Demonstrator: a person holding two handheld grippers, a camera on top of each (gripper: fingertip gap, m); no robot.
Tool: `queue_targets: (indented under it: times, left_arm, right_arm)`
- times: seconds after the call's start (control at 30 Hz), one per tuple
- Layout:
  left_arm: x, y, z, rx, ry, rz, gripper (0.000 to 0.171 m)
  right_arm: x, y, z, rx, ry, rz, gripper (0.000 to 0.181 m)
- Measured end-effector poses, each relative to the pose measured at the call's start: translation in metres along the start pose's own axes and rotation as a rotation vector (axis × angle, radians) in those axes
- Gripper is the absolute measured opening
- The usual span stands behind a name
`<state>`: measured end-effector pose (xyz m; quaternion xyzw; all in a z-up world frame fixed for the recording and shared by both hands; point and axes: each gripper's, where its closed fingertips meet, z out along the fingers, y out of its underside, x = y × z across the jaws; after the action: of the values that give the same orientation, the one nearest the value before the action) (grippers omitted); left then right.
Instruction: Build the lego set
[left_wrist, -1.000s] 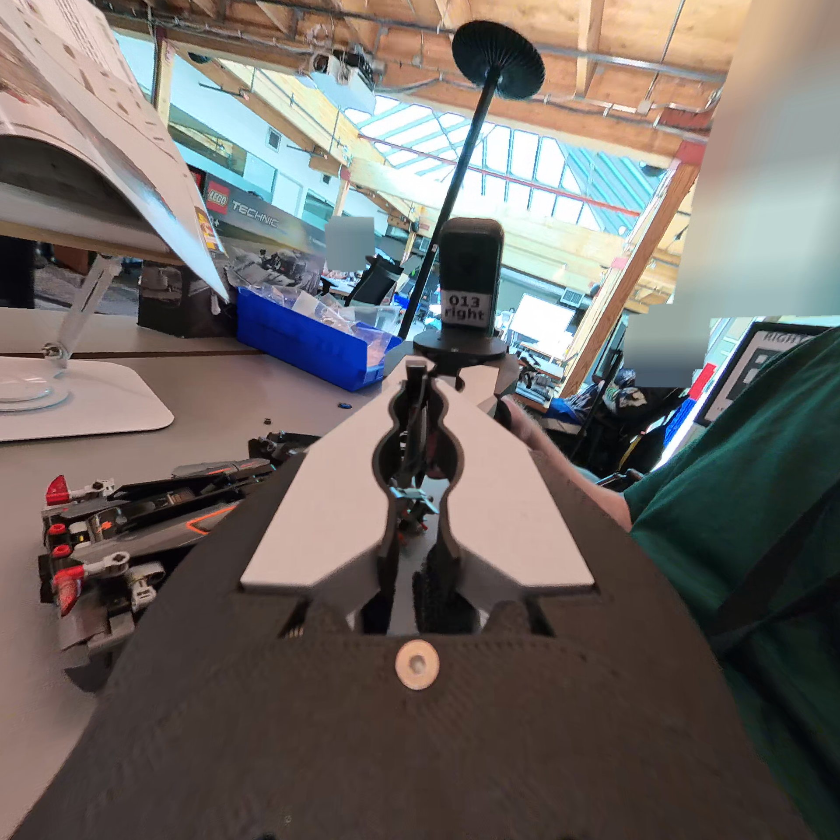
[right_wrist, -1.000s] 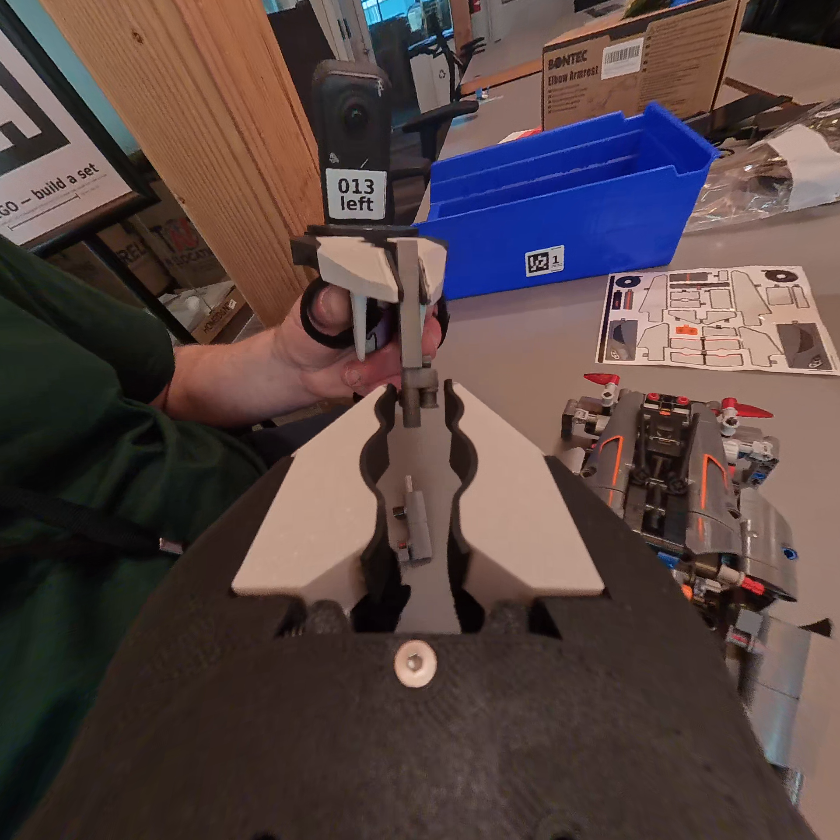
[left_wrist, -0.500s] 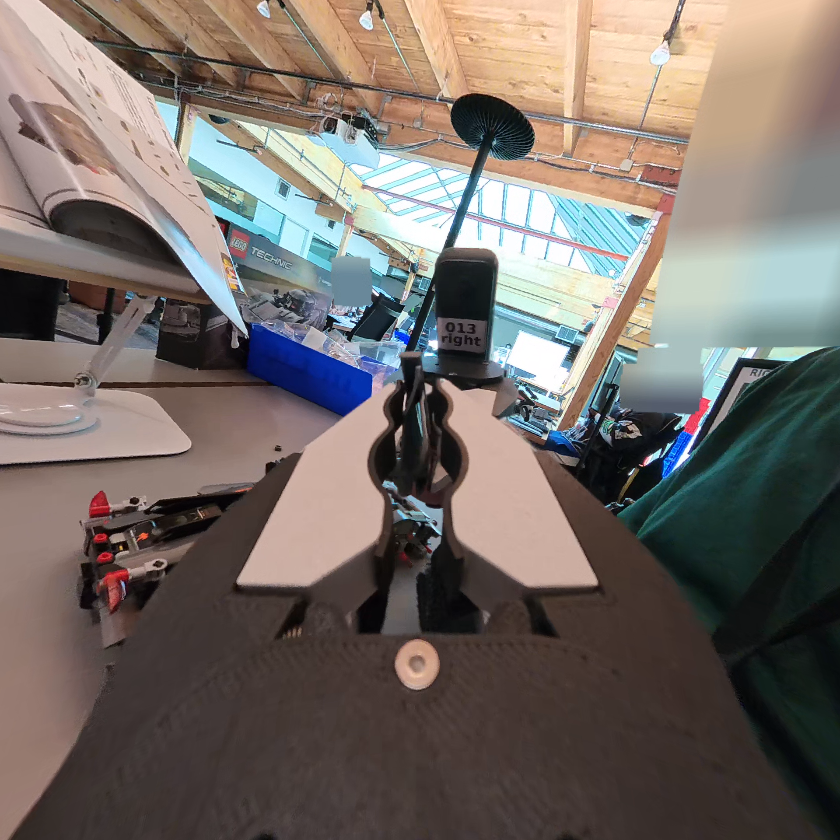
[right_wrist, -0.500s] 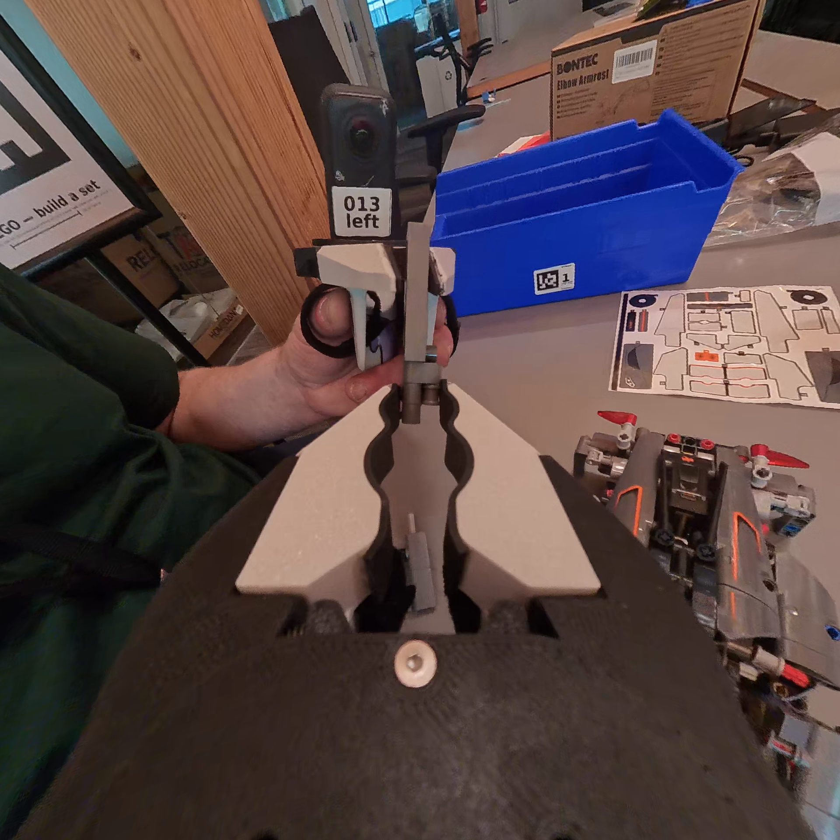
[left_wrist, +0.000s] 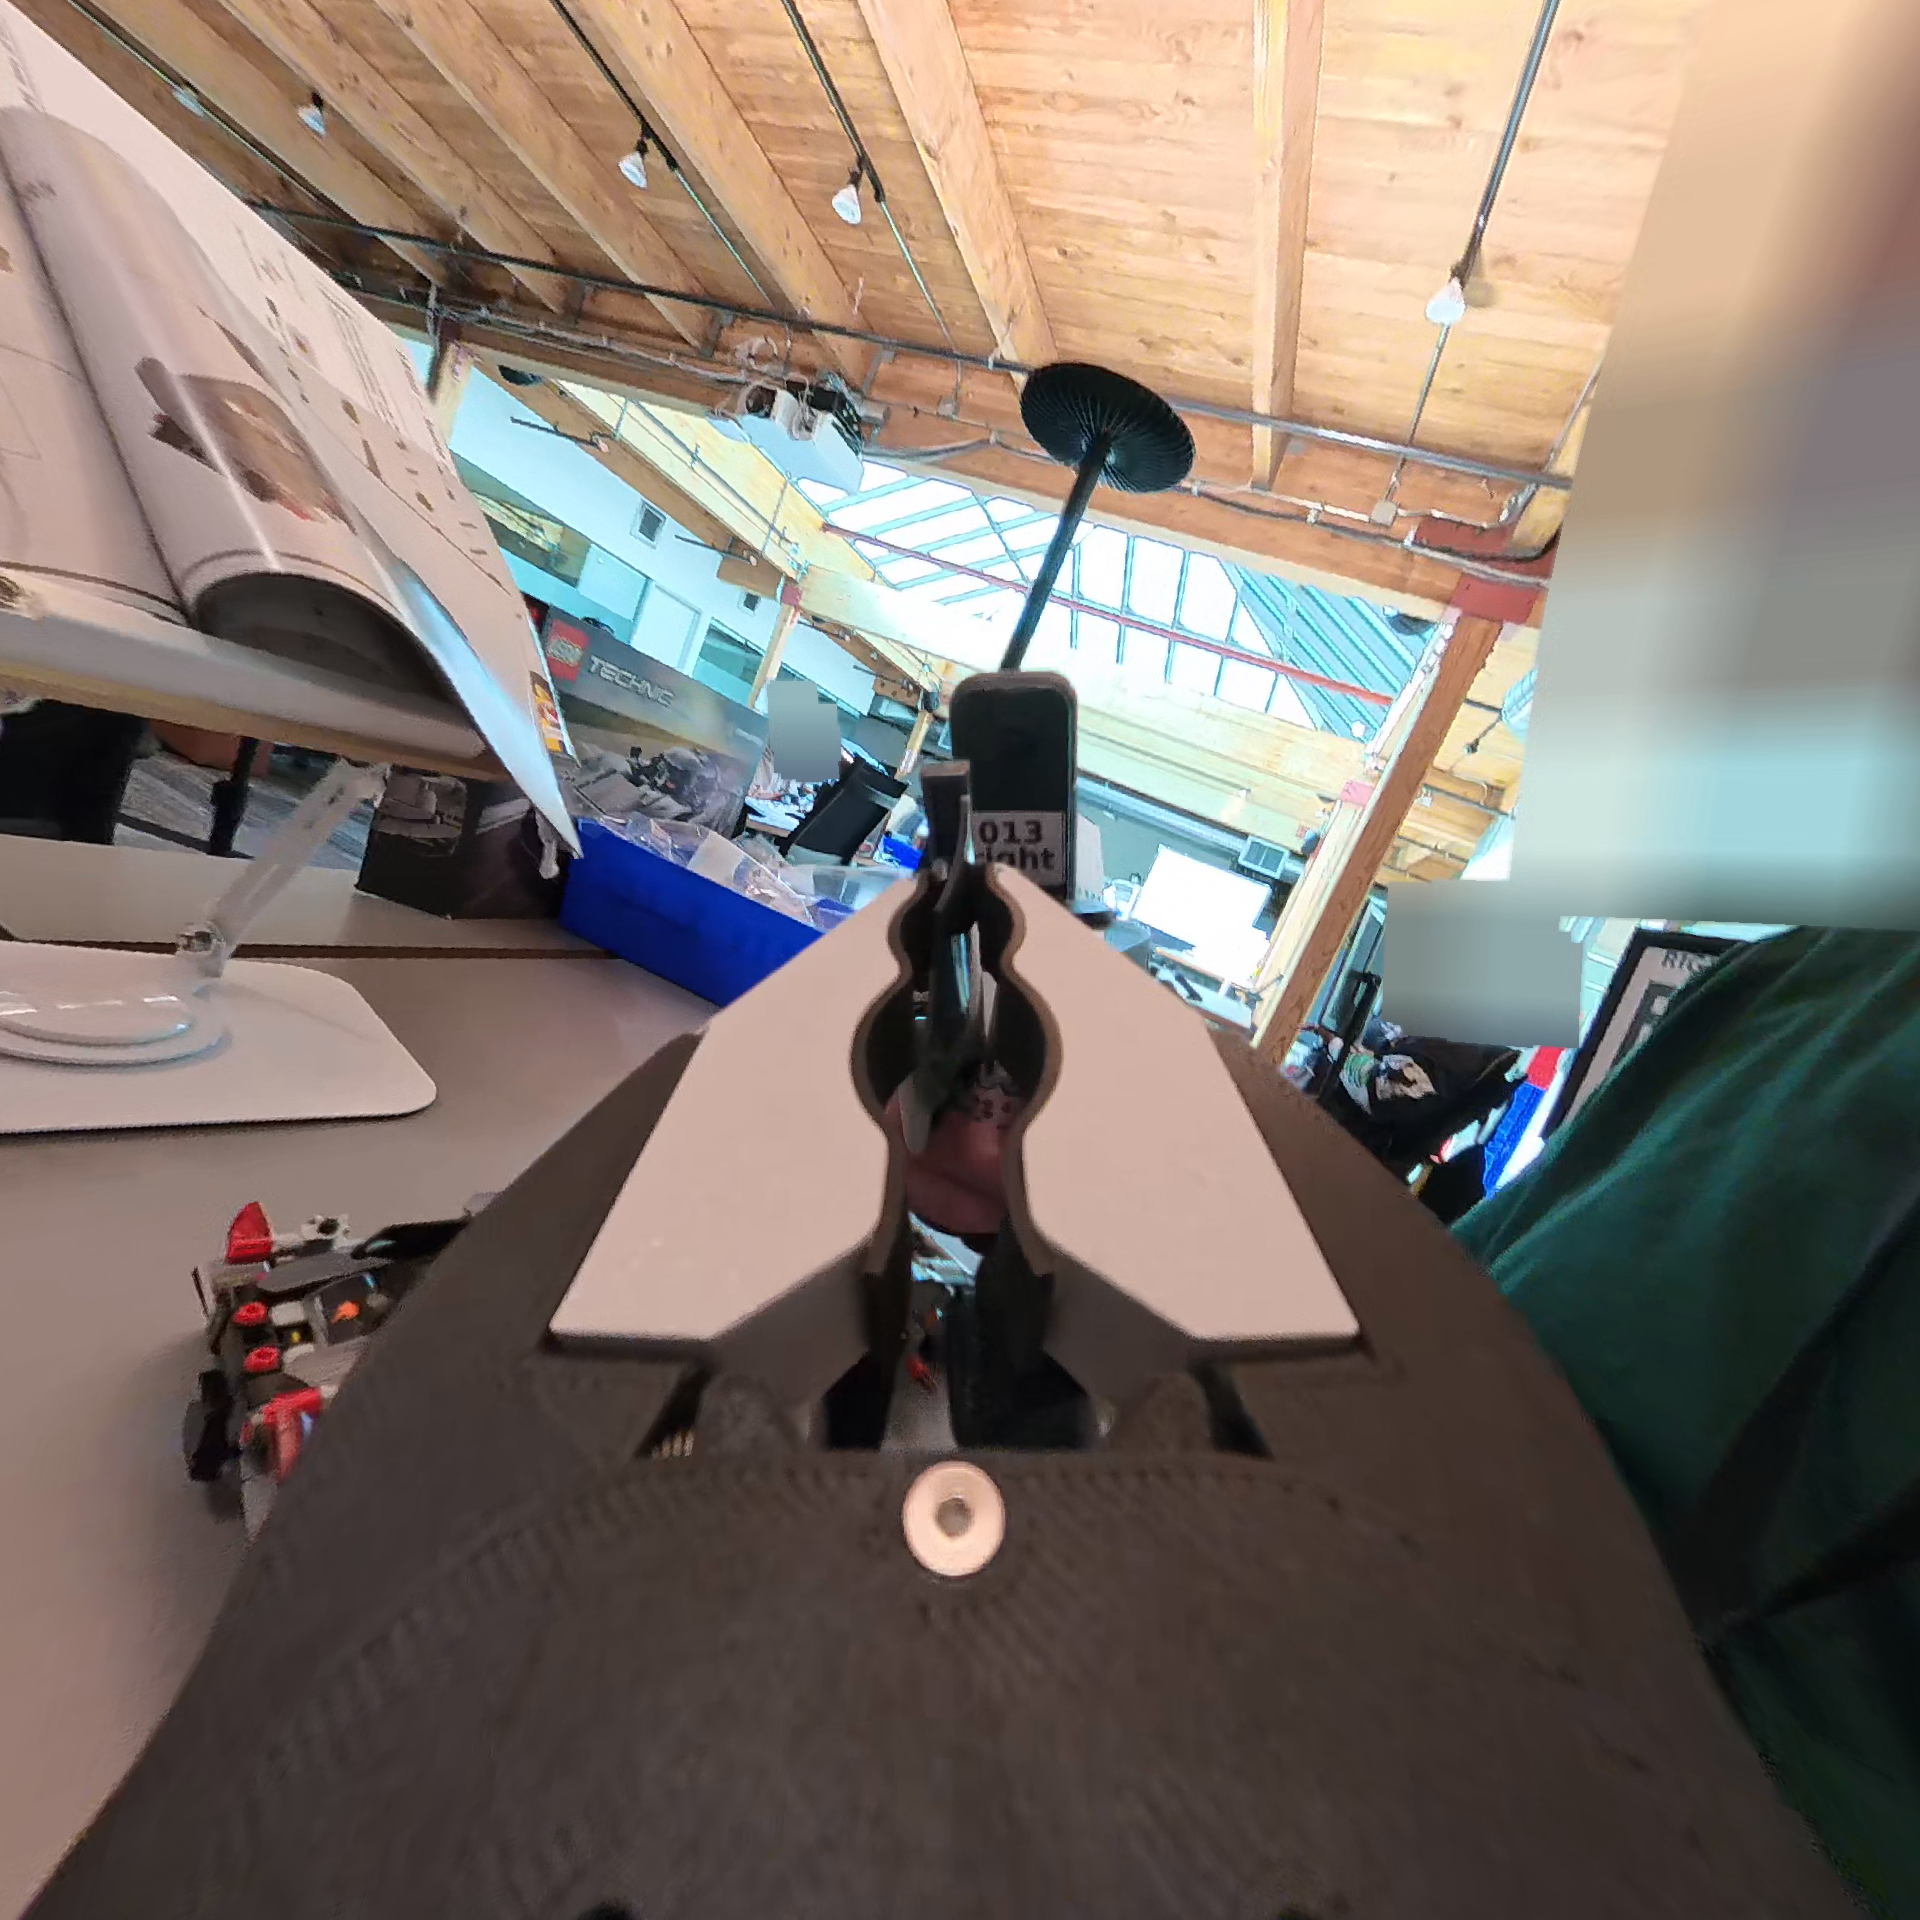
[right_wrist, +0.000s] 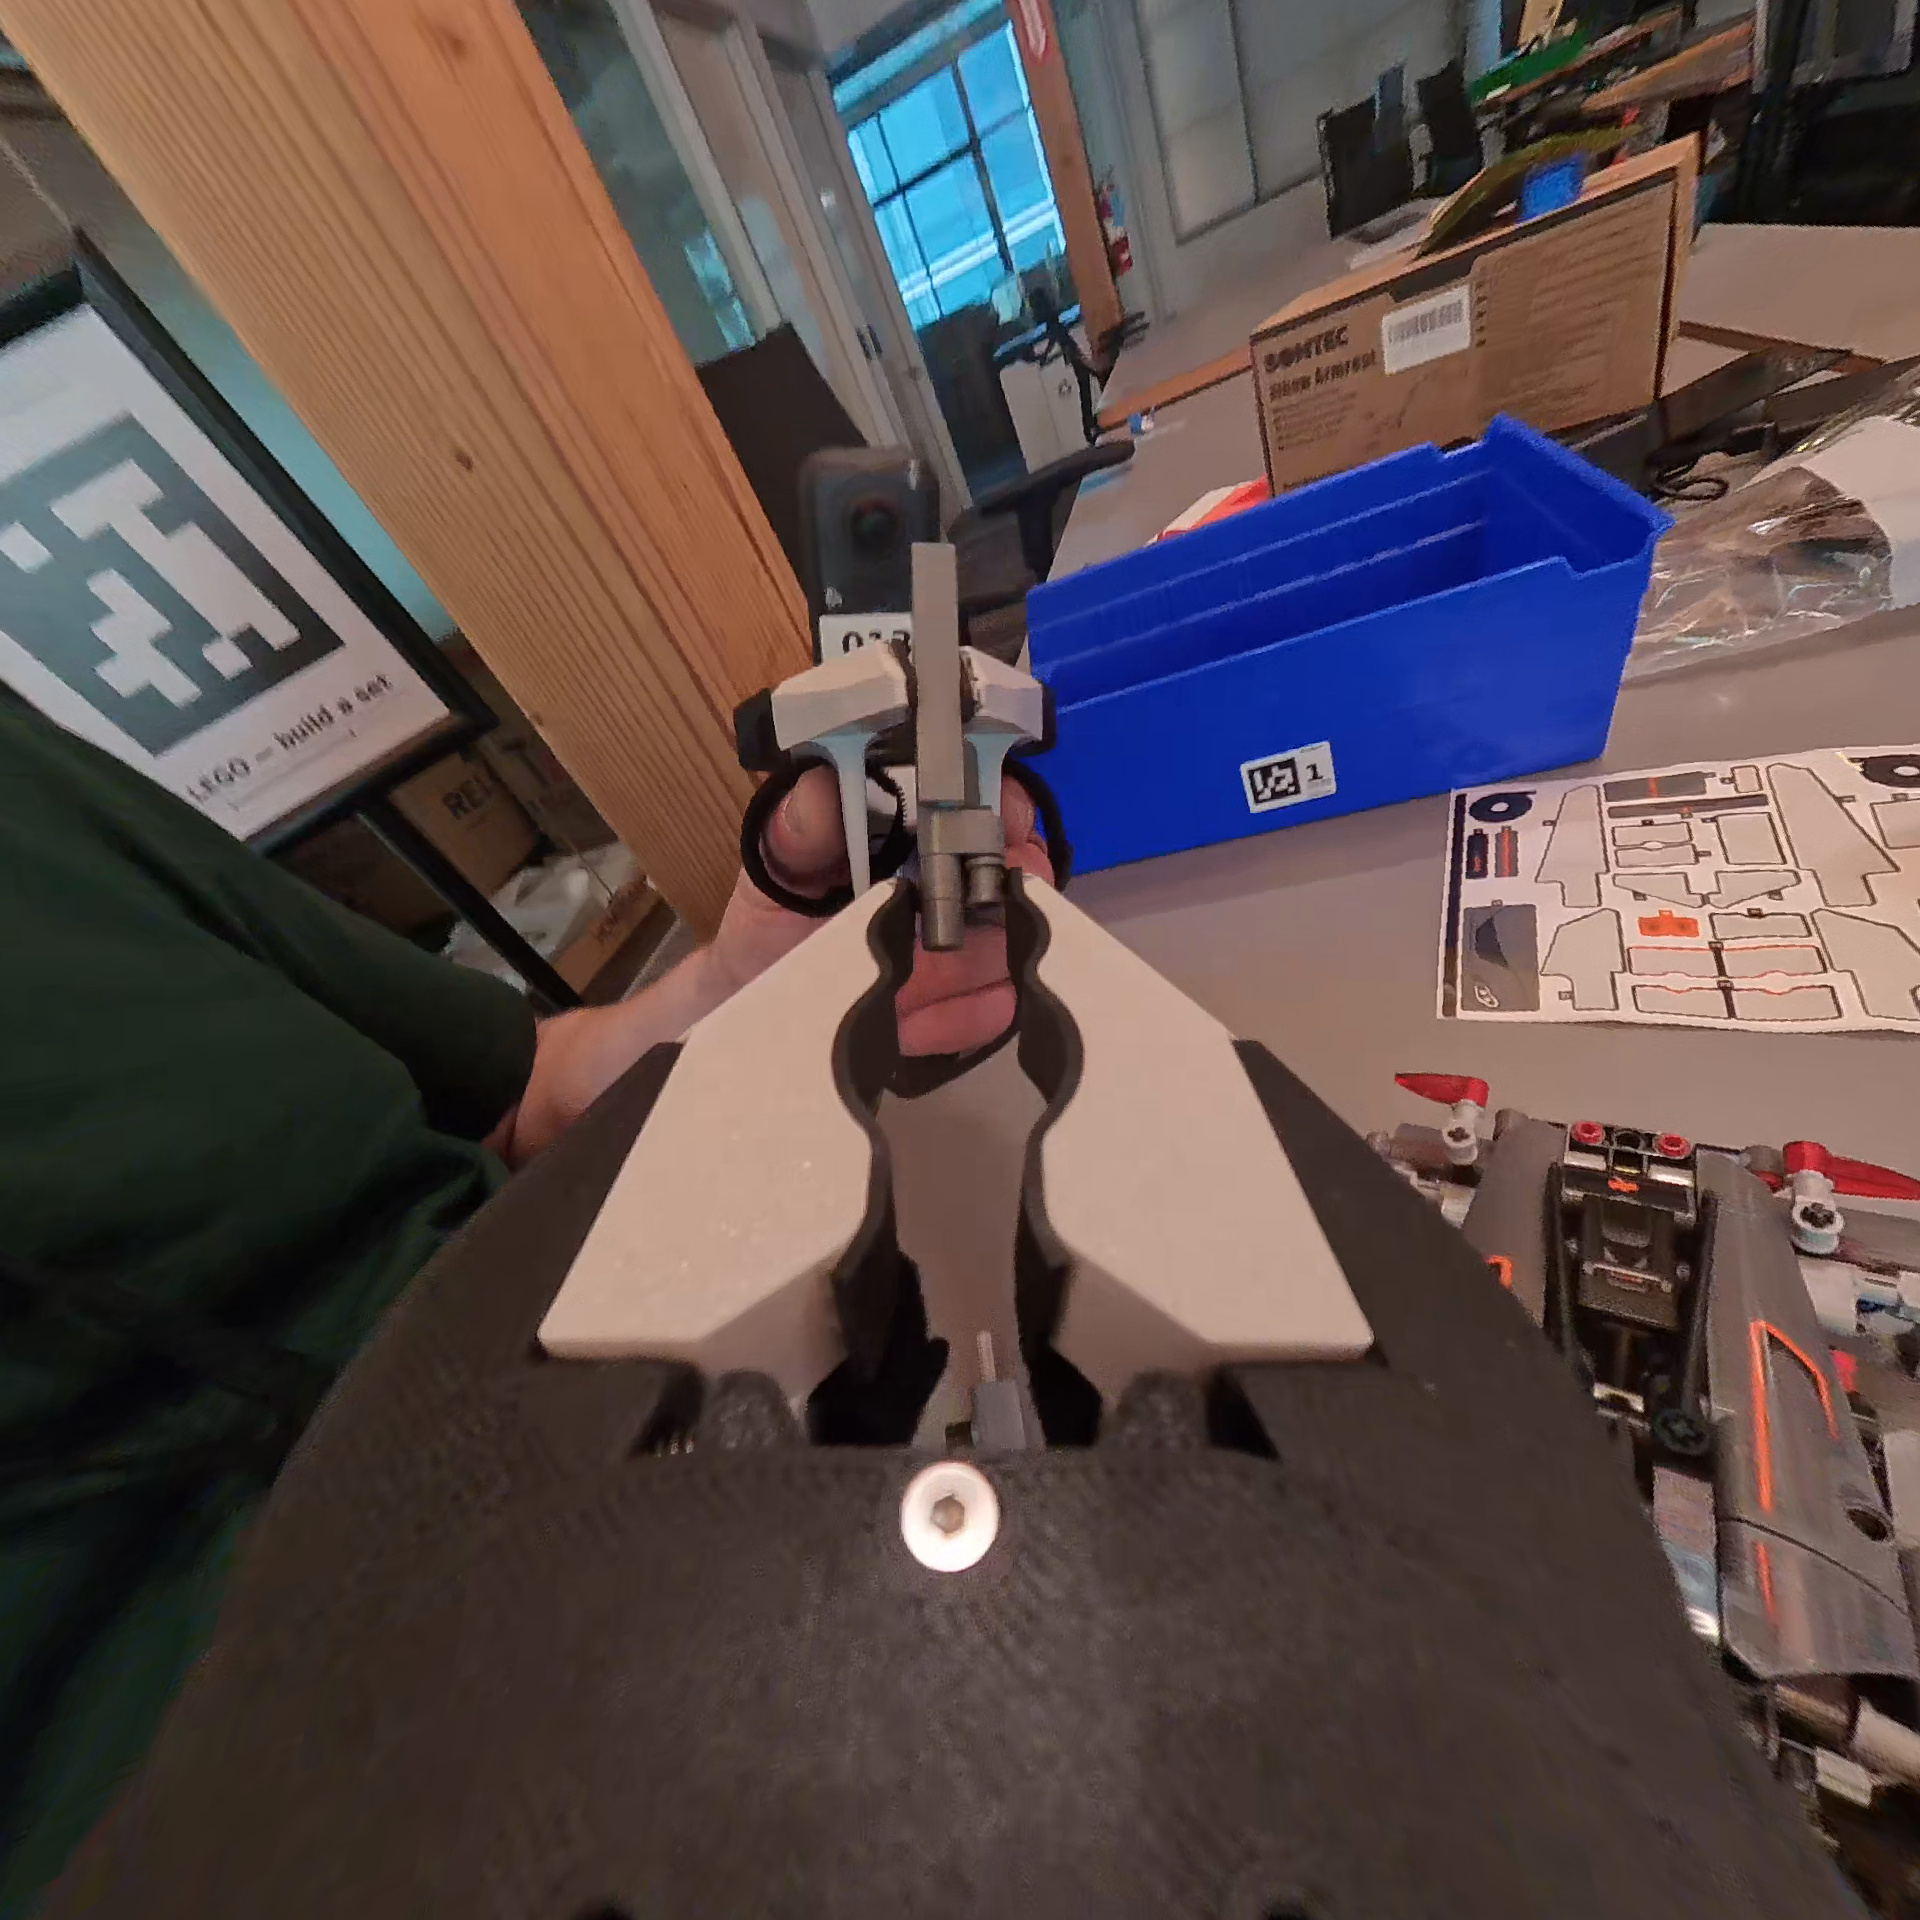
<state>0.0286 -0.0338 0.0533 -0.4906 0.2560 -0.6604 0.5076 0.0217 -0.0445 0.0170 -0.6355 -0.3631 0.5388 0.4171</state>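
Left wrist view: our left gripper (left_wrist: 954, 894), two pale grey fingers on a black printed body, pinches a thin flat grey Lego panel (left_wrist: 943, 831) that stands upright between its tips. Left of that panel, the half-built dark grey Lego car with red and orange details (left_wrist: 272, 1340) lies on the grey table (left_wrist: 499, 1049). Behind the car we count one blue plastic bin (left_wrist: 675, 914) and one open instruction booklet (left_wrist: 249, 488) on a white stand.

Right wrist view: our right gripper (right_wrist: 951, 894) has its two fingertips pressed onto the grey pin connector (right_wrist: 961, 868) at the panel's lower end, the other gripper (right_wrist: 914, 717) pinching the same panel from beyond. Right of the connector sit one blue bin (right_wrist: 1351, 665), one sticker sheet (right_wrist: 1683, 894) and the single car (right_wrist: 1714, 1351). One small grey Lego piece (right_wrist: 997, 1403) lies on the table, well below the connector.
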Motion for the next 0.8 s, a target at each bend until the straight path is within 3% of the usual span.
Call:
queue_targets:
  times: [0.2, 0.43, 0.5, 0.8]
  left_arm:
    - [-0.010, -0.020, -0.008, 0.090, 0.009, -0.076, 0.005]
    - [-0.011, -0.016, -0.006, 0.100, 0.034, -0.112, 0.005]
    - [-0.010, -0.016, -0.005, 0.100, 0.037, -0.105, 0.005]
    - [-0.015, -0.020, -0.006, 0.119, -0.005, -0.065, 0.009]
  right_arm:
    - [0.006, -0.013, -0.005, 0.063, 0.016, 0.007, 0.019]
    - [0.006, -0.012, 0.008, 0.030, 0.040, -0.020, 0.028]
    - [0.006, -0.012, 0.011, 0.026, 0.036, -0.019, 0.015]
    - [0.008, -0.015, 0.011, 0.040, 0.043, -0.035, 0.014]
